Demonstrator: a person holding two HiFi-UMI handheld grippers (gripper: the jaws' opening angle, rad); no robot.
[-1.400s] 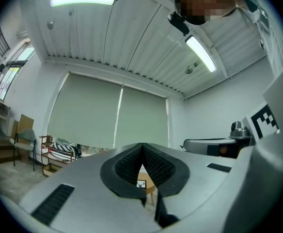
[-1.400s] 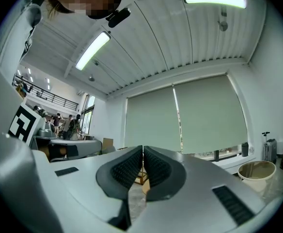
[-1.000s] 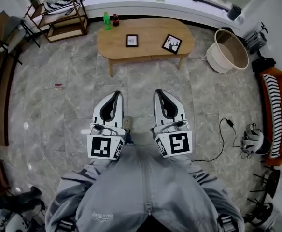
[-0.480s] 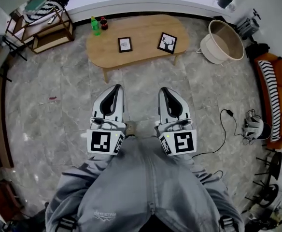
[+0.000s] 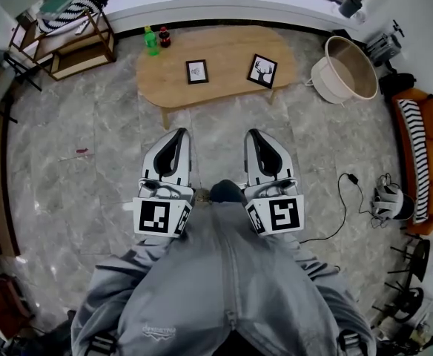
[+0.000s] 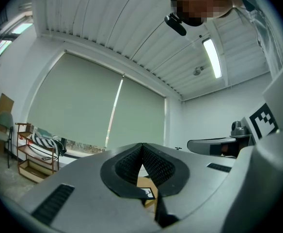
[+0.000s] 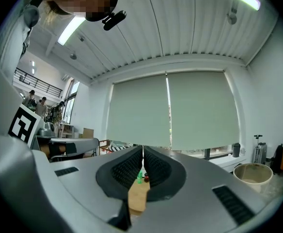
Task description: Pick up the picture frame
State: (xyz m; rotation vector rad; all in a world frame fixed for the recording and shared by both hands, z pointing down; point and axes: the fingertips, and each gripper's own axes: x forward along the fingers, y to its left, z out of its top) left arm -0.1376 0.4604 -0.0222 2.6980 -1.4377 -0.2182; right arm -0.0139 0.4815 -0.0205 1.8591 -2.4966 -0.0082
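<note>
The left tool point(image 5: 177, 133) and the right tool point(image 5: 256, 135) are held side by side in front of the torso point(image 5: 224, 295), apart from each other, both pointing level and forward. The jaws of each tool are closed together with nothing gripped between them.

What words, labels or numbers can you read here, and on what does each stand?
No text can be read for certain.
Small print on the grey jacket: too blurred.
Labels on the green bottle and the dark bottle beside it: too small.
Left gripper and right gripper: square markers only, no words.
</note>
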